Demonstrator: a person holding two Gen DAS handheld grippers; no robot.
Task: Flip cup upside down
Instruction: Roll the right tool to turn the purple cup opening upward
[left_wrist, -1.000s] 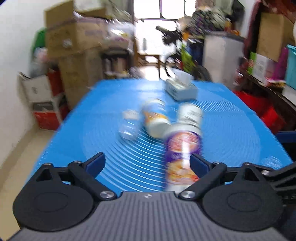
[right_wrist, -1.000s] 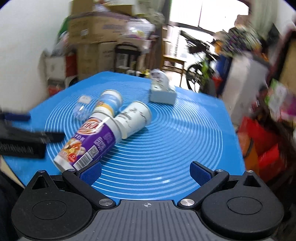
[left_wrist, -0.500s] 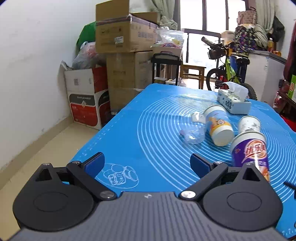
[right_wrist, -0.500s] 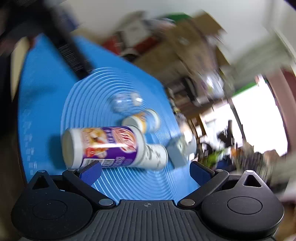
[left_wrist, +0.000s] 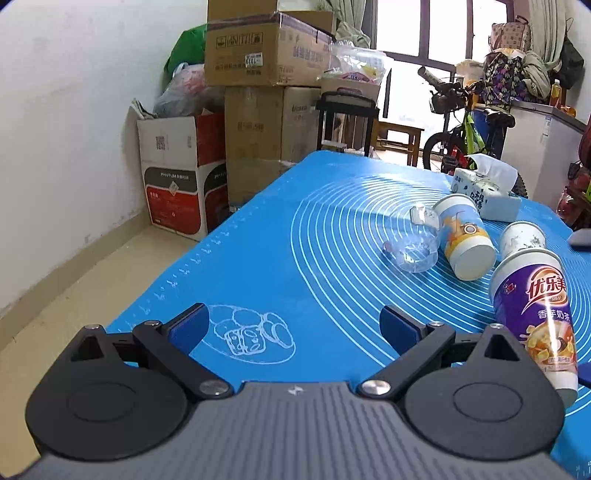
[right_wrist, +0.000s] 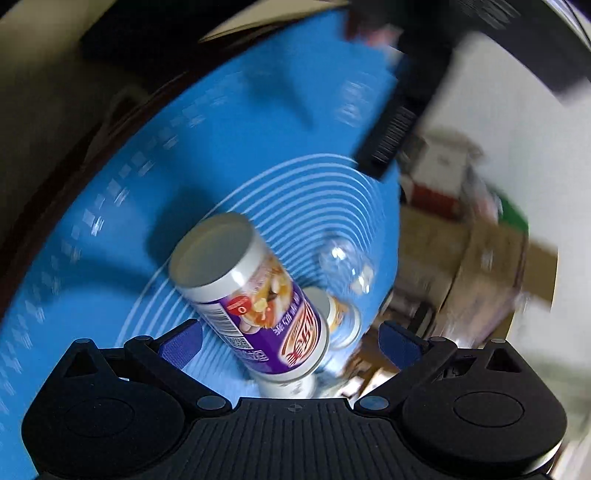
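Observation:
A purple milk-tea cup (left_wrist: 535, 314) lies on its side on the blue mat (left_wrist: 295, 258), at the right of the left wrist view. In the blurred right wrist view the purple cup (right_wrist: 255, 299) lies between the fingers, base end toward the camera's far side. My right gripper (right_wrist: 290, 343) is open, rolled strongly over, with the cup between its blue pads but not clamped. My left gripper (left_wrist: 293, 326) is open and empty, low over the mat's near left part, left of the cup.
A yellow-and-blue cup (left_wrist: 463, 240), a white cup (left_wrist: 522, 238) and a clear plastic cup (left_wrist: 413, 251) lie on their sides beyond the purple cup. A tissue box (left_wrist: 484, 194) stands farther back. Cardboard boxes (left_wrist: 255, 110) stack by the wall at the left.
The right gripper has rolled over and closed in on the purple cup, which now sits between its fingers. The left gripper has swung left and steadied, with the cups now at its right.

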